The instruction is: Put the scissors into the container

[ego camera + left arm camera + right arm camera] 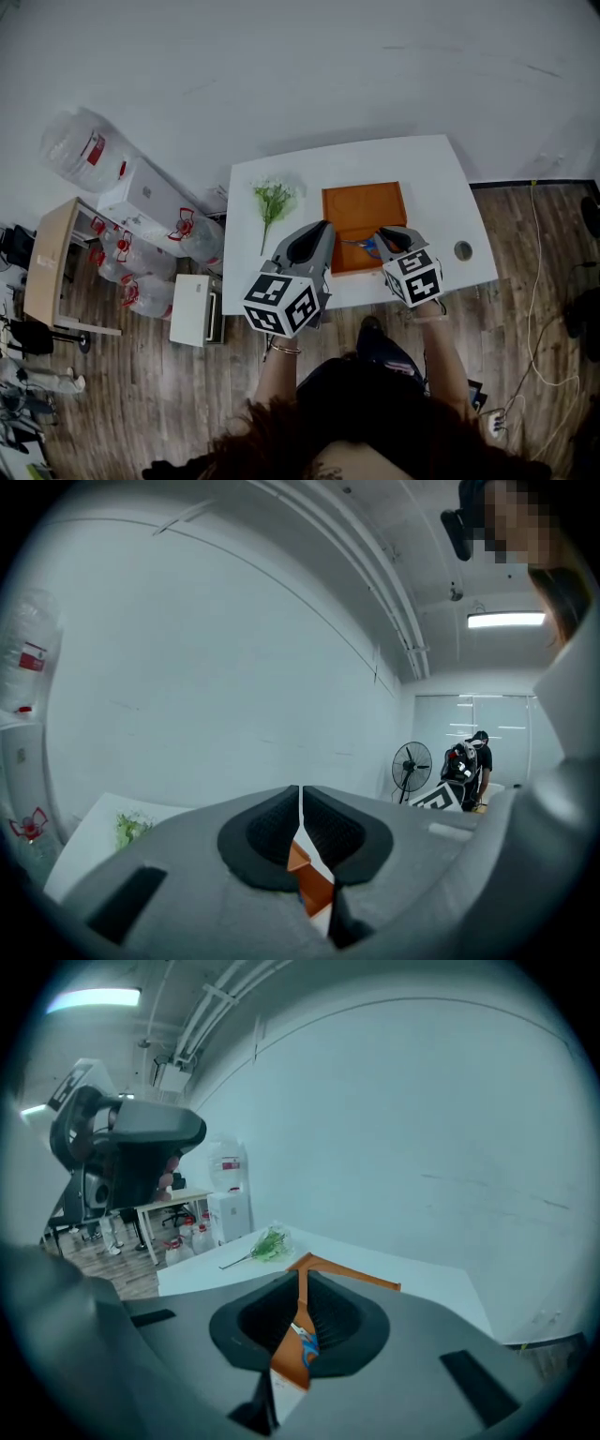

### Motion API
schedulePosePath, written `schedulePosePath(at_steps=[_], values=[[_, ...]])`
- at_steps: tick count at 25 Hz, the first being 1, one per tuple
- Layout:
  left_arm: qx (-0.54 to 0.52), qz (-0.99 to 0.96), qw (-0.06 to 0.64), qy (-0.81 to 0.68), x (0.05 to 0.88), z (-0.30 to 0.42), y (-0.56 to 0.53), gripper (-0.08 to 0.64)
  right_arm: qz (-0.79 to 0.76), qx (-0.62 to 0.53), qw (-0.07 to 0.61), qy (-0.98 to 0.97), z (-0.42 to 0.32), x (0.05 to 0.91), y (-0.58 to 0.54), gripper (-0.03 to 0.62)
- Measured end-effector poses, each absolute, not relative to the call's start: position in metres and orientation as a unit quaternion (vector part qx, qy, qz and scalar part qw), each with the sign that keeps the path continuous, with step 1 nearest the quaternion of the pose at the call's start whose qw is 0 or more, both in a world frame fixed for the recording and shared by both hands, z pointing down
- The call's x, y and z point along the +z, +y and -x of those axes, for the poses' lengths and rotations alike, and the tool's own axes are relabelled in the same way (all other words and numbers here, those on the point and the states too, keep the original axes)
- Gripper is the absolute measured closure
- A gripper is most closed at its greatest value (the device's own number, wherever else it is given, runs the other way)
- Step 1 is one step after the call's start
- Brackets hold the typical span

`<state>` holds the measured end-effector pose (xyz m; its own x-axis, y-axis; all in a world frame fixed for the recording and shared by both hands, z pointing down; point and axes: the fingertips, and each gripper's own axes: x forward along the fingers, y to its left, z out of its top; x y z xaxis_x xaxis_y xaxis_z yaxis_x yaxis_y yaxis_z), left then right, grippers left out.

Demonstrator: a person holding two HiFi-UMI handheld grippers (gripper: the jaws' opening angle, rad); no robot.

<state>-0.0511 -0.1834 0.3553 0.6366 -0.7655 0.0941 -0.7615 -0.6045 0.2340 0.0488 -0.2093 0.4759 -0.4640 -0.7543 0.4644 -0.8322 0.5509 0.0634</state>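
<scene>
The orange container (364, 211) lies on the white table (431, 178). Blue-handled scissors (367, 246) rest inside it near its front right corner. My right gripper (382, 234) hovers just above and beside them, jaws drawn together with nothing between the pads. In the right gripper view the scissors (305, 1344) show past the narrow slit of that gripper (300, 1283), lying on the container's (347, 1277) floor. My left gripper (323, 225) hangs over the container's front left edge, shut and empty. The left gripper view shows the same gripper (300, 803) with a sliver of the container (314, 883) beyond it.
A green plant sprig (272, 199) lies on the table left of the container. A round hole (462, 250) sits near the table's right front corner. Water bottles (89, 150), a white box (195, 309) and a wooden desk (47, 262) stand on the floor at left.
</scene>
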Motion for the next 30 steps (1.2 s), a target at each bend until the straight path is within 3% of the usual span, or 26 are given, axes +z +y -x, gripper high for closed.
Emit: schedulePosePath(at_steps=[8,30], values=[[-0.017,-0.896,0.121,-0.426,0.349,0.056,-0.160,0.535,-0.501,0.080,0.147,-0.849,-0.054,0.431,-0.182,0.581],[-0.012,-0.901,0.108,-0.420,0.348,0.065,-0.100,0.534,-0.543,0.011,0.076,-0.836,-0.063,0.367,-0.103,0.594]])
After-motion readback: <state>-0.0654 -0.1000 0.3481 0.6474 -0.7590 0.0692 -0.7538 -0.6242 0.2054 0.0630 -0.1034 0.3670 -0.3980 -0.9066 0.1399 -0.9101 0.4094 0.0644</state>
